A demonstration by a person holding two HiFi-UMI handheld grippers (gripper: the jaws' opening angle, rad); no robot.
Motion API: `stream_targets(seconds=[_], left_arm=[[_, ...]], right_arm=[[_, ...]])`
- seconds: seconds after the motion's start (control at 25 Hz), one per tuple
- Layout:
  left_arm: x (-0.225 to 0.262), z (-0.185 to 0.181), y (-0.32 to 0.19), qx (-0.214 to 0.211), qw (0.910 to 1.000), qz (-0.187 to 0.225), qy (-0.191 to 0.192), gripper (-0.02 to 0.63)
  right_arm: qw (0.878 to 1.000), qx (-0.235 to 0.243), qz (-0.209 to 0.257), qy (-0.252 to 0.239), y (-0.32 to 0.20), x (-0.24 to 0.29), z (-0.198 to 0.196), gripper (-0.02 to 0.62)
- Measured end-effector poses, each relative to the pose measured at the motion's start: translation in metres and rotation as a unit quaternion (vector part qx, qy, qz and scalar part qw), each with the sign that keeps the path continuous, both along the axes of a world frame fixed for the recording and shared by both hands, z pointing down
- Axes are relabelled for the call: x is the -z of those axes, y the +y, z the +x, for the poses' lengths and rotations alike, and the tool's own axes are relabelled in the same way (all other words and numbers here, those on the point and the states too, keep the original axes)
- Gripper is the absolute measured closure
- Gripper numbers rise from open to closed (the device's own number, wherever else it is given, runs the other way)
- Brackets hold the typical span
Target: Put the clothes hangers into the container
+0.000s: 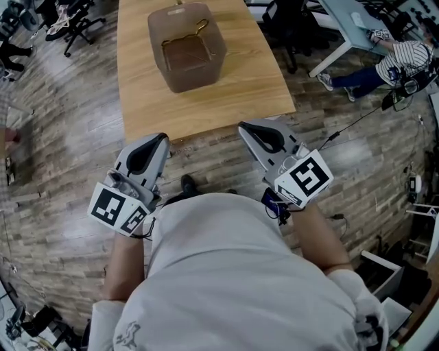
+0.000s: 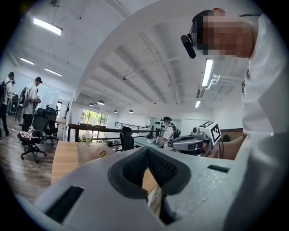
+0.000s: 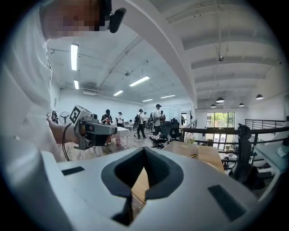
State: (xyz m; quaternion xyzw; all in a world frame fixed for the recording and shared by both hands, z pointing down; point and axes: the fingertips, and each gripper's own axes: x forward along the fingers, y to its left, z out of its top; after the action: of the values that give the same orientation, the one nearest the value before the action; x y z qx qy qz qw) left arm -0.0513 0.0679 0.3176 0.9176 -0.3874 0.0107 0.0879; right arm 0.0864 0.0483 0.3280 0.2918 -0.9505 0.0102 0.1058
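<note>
A translucent brown container (image 1: 186, 46) stands on the far half of the wooden table (image 1: 240, 89). The gold hook of a hanger (image 1: 200, 26) shows at its far rim; the rest of what it holds is blurred by the wall. My left gripper (image 1: 162, 138) and right gripper (image 1: 243, 127) hover over the floor just short of the table's near edge, close to my body. Both are shut with nothing between the jaws. In the left gripper view the shut tips (image 2: 147, 149) point past the container (image 2: 90, 151). In the right gripper view the tips (image 3: 144, 149) do the same, the container (image 3: 192, 150) beyond.
Office chairs (image 1: 75, 20) stand at the far left. A person in a striped shirt (image 1: 401, 62) sits by a desk (image 1: 350, 27) at the far right. A cable (image 1: 357, 123) runs across the wood floor on the right.
</note>
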Motion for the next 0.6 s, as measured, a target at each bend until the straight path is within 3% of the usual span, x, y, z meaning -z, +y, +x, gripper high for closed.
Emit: stream_targets(seconds=[0.32,0.6], left_arm=[[0.004,0.059,0.032,0.012,0.9999,0.003,-0.004,0.600],[0.005,0.089,0.066,0.024,0.9996,0.008,-0.009,0.600]], right_arm=[[1.000,0.015,0.002,0.007,0.036,-0.003,0.056,0.591],[0.999,0.032,0.007,0.001,0.073,-0.005,0.081,0.591]])
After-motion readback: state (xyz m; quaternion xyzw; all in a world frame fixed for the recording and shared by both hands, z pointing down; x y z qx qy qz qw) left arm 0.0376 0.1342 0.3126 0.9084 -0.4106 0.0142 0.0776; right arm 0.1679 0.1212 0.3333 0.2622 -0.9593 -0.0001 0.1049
